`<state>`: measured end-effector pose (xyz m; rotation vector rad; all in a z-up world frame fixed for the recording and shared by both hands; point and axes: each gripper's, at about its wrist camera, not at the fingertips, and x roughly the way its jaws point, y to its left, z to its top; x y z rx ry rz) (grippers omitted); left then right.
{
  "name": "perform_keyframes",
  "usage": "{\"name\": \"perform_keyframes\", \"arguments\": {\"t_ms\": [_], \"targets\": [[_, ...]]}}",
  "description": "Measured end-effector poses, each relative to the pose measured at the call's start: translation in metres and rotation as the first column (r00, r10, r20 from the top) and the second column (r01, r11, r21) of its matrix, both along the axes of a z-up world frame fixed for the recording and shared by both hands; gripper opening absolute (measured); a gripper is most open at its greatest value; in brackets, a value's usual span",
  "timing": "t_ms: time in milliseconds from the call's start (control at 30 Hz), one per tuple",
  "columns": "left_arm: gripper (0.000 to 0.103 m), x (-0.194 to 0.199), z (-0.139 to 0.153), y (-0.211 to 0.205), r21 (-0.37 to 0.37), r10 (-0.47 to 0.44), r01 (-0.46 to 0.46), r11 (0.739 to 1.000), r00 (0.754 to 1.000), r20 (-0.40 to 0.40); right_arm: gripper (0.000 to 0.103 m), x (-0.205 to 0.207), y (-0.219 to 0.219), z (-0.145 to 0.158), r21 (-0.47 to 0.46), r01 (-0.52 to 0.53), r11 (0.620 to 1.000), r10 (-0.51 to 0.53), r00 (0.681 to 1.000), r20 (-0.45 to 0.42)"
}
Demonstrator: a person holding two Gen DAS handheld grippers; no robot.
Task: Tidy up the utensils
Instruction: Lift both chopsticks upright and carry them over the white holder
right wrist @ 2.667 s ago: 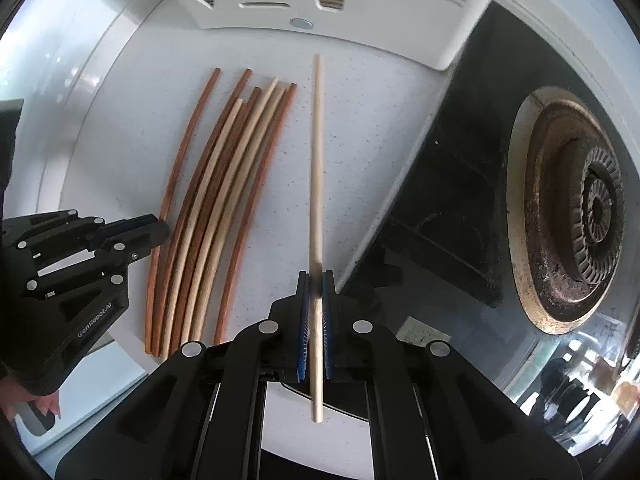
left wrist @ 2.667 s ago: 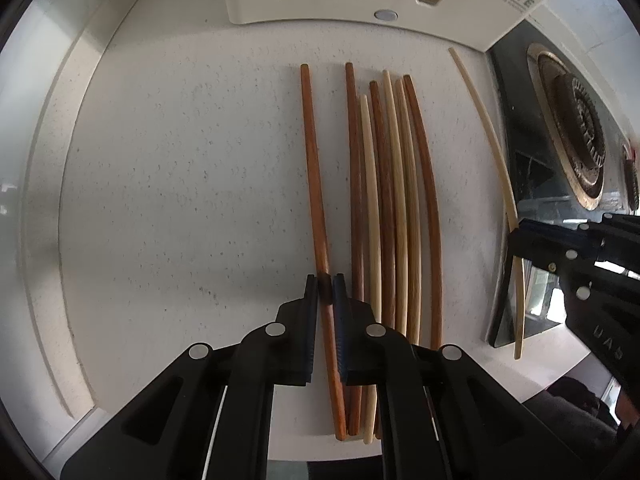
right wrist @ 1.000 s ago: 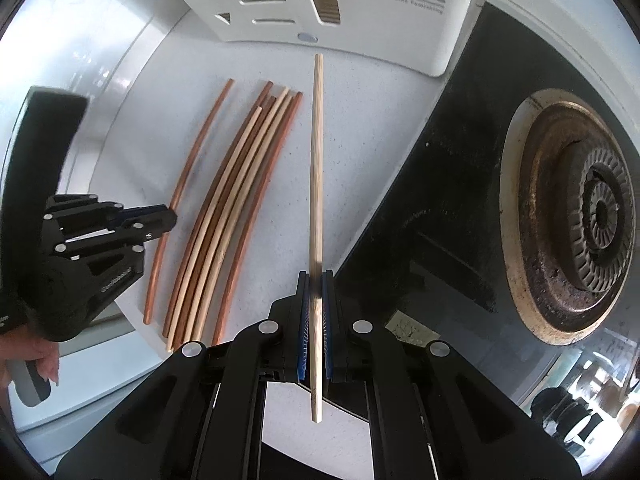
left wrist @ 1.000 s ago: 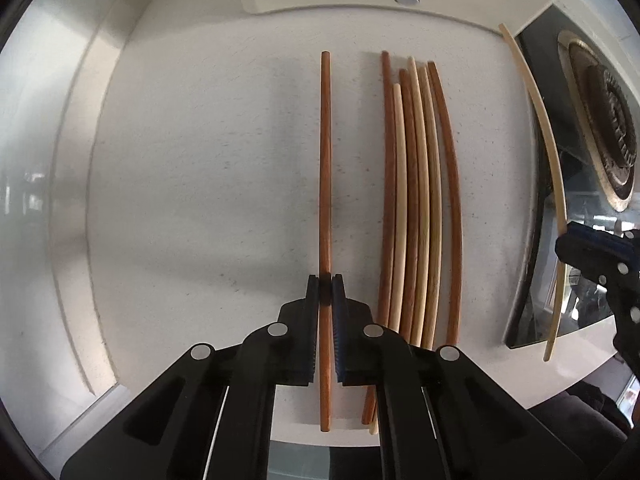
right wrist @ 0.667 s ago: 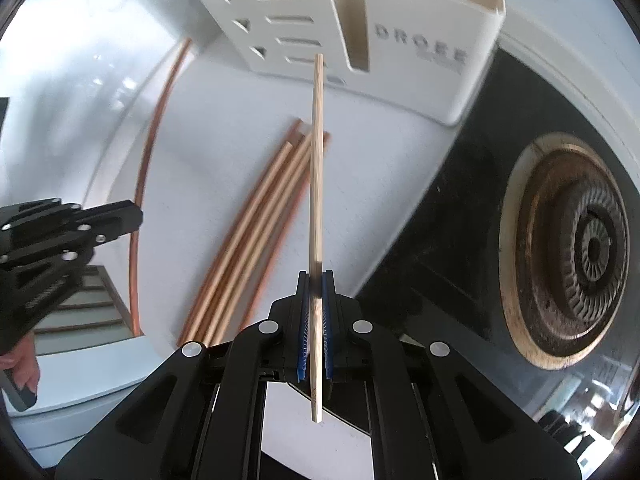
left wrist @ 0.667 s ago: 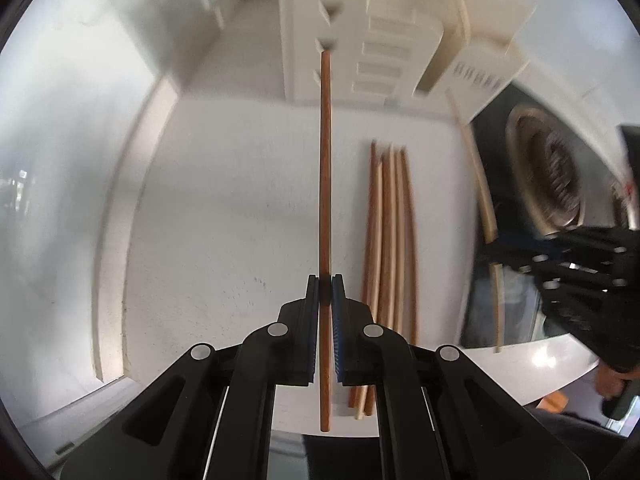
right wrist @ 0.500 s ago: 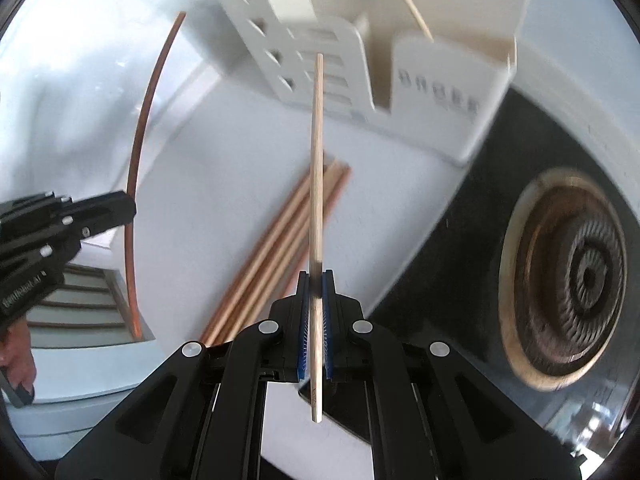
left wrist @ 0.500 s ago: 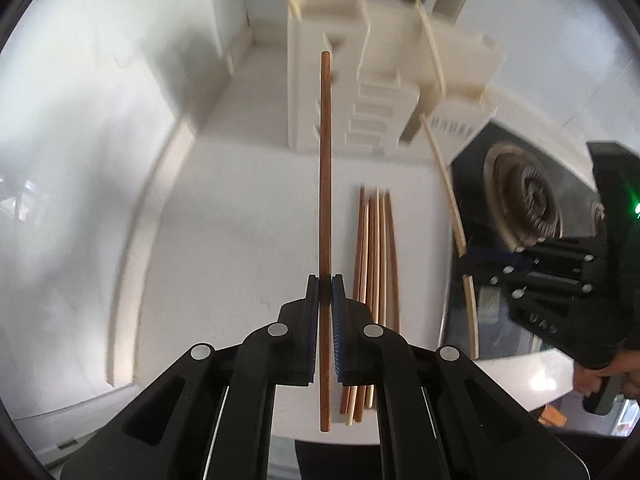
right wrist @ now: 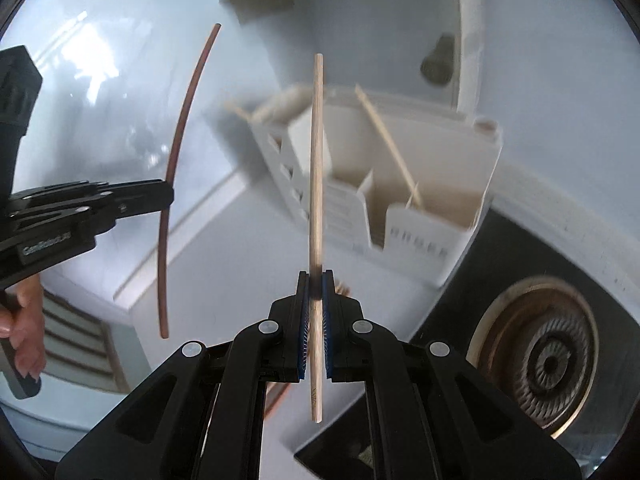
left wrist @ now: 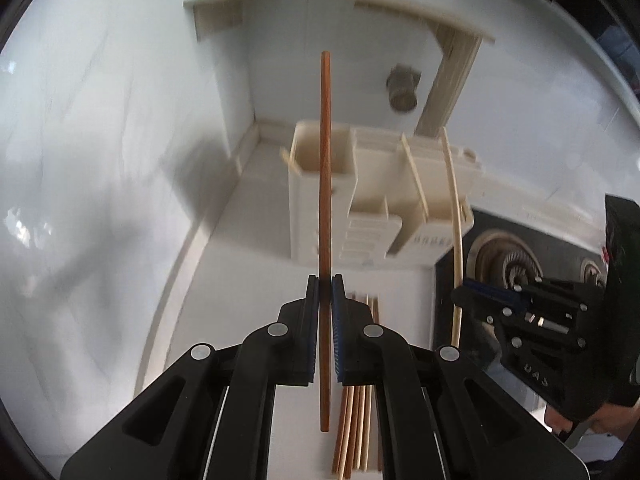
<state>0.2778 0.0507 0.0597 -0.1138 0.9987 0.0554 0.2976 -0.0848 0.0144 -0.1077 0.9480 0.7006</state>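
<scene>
My left tongs (left wrist: 325, 284) are clamped on a dark brown chopstick (left wrist: 325, 184). It points straight up, off the surface (left wrist: 248, 300). My right tongs (right wrist: 316, 280) are clamped on a pale chopstick (right wrist: 316, 184), also pointing up in the air.

The left view shows more chopsticks (left wrist: 356, 420) lying side by side on the surface, under my tongs. The right view only shows a small bit of them, and it is blurry. The left view also shows the right tongs (left wrist: 472, 300) with the pale chopstick (left wrist: 456, 216) from the side.

The right view shows the left tongs (right wrist: 166, 196), the brown chopstick (right wrist: 180, 152), and the hand (right wrist: 22, 328) holding them.

Past both chopsticks stands a cream utensil holder (right wrist: 440, 184) with a pale stick (right wrist: 388, 144) leaning inside. A stove burner (right wrist: 540, 344) sits to the right.
</scene>
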Motion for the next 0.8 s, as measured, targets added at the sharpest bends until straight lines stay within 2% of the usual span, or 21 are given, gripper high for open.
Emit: {"name": "perform_keyframes", "arguments": {"t_ms": [233,467,633,800], "targets": [[0.006,0.016,0.031,0.000,0.001,0.013,-0.014,1.000,0.988,0.153,0.007,0.013,-0.016,0.022,0.072,0.050,0.996,-0.057,0.994,0.092],[0.006,0.025,0.045,-0.002,-0.010,0.021,-0.019,1.000,0.973,0.232,0.007,0.026,-0.020,0.039,0.117,0.086,0.989,-0.105,0.981,0.166],[0.006,0.032,0.050,0.001,-0.013,0.039,-0.037,0.999,0.954,0.296,0.007,0.034,-0.028,0.049,0.161,0.127,0.979,-0.160,0.963,0.217],[0.006,0.039,0.059,0.006,-0.024,0.066,-0.062,0.998,0.925,0.374,0.007,0.039,-0.027,0.061,0.180,0.133,0.975,-0.184,0.936,0.301]]}}
